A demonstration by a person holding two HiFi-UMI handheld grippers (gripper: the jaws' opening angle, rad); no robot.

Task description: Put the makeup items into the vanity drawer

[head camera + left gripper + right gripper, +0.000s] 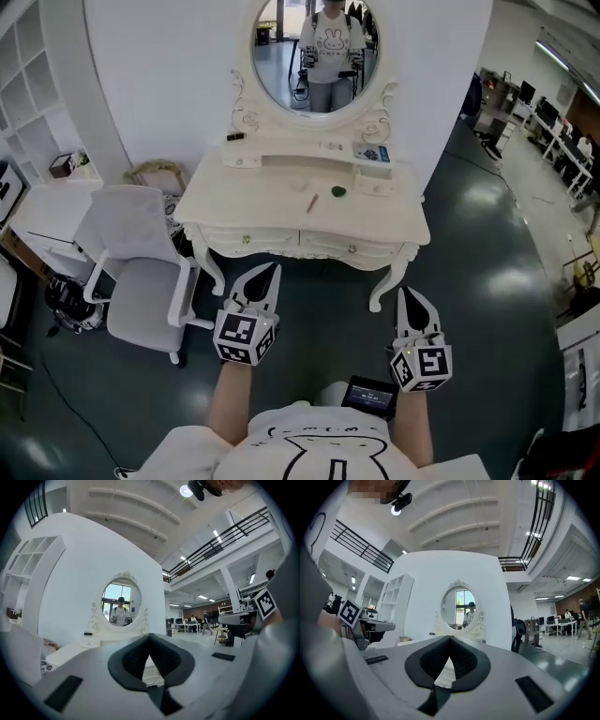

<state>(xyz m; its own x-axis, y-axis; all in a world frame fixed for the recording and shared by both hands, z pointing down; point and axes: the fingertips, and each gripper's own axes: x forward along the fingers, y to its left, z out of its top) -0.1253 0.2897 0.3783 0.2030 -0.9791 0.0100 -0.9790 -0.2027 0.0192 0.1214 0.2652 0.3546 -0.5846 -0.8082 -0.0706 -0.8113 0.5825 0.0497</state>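
While both grippers hang level in front of it, the vanity table [281, 211] stands against a white curved wall, cream-coloured, with scrolled legs and carved trim.

- Oval mirror [314, 56]: set in an ornate cream frame above a raised back shelf; it reflects a person in a white printed shirt.
- Left drawer [248, 240] and right drawer [352, 247]: side by side in the table front, each with a small knob, both closed.
- Slim pinkish stick [312, 202]: lies on the tabletop near the middle.
- Small green round item [338, 191]: just to the right of the stick, apart from it.
- Blue-patterned box [372, 152]: at the right end of the back shelf.
- Small black item [234, 137]: at the left end of that shelf.
- Left gripper [274, 269]: black jaws pressed together, nothing between them, tips aimed at the table front and short of it.
- Right gripper [405, 293]: jaws likewise closed and empty, set well to the right of the left one, farther from the table.
- Grey-white office chair [141, 272]: beside the table's left corner, on a dark glossy floor [487, 281].
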